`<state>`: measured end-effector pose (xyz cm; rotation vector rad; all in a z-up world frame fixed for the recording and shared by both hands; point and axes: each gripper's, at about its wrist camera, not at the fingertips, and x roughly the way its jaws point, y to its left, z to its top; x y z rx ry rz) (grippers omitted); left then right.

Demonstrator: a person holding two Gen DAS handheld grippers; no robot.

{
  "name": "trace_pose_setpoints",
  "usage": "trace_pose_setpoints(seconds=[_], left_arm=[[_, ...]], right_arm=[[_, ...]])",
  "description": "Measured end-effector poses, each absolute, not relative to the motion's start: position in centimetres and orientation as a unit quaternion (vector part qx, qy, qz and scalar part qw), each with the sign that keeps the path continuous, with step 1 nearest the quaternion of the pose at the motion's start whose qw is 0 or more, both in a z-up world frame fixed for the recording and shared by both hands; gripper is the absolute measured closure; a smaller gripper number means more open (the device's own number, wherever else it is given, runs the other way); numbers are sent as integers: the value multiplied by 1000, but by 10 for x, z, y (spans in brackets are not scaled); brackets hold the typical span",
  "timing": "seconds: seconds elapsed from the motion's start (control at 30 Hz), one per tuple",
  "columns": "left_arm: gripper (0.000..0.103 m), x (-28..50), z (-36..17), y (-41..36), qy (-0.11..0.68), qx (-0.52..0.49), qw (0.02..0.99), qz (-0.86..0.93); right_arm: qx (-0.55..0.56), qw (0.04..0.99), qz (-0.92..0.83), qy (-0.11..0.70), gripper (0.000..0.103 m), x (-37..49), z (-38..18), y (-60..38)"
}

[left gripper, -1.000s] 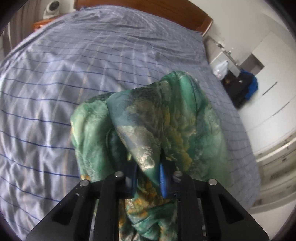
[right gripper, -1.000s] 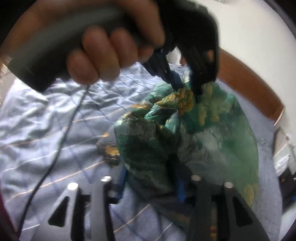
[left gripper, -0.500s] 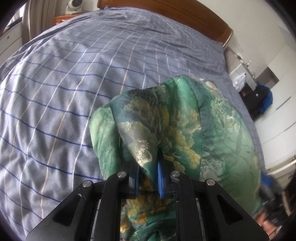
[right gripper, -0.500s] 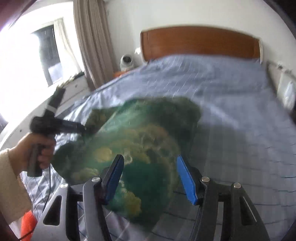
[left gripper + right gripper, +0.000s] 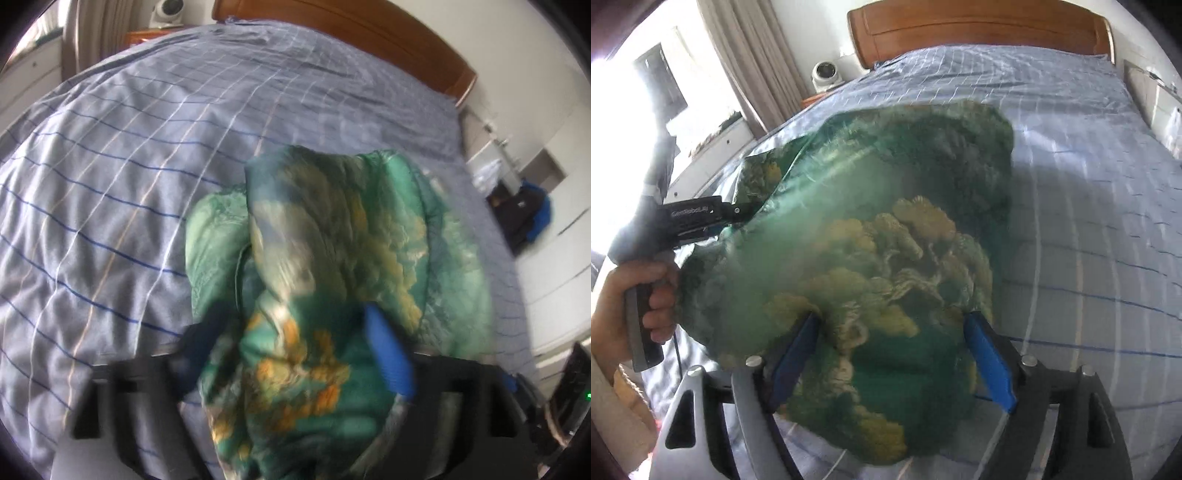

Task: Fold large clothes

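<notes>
Between the wide-spread fingers of both the left gripper (image 5: 295, 343) and the right gripper (image 5: 894, 354), the green patterned garment (image 5: 871, 236) hangs bunched above the bed (image 5: 1089, 184), gripped by neither, folding apparently barely begun.

Thin, slightly glossy green printed cloth garment (image 5: 886, 240); matt checked cotton-looking bedsheet (image 5: 1089, 184); polished wooden headboard (image 5: 979, 33).
</notes>
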<state>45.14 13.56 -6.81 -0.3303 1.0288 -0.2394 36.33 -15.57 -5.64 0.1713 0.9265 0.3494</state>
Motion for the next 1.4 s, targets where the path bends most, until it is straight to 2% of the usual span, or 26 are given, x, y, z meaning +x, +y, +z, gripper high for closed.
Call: trace_pose_setpoints(seconds=[0.3,0.4,0.7,1.2,1.33,1.4], left_arm=[[8,403,-19,163,473,-190,853,-116],[8,371,0,161,453,-152,872,-101],[5,296,30,135,383,-3,924,-6],[5,290,36,119,360,60,930,31],[5,295,32,122,373,45,927,19],[5,303,26,132,395,6,918,-16]], right_arm=[[127,888,162,410,18,312,-10,-182],[140,888,167,404,11,289,-5,-188],[179,864,150,447,11,247,-40,-213],[177,858,131,464,11,231,-53,-221],[179,855,132,469,11,232,-58,-219],[180,852,134,472,11,230,-62,-220]])
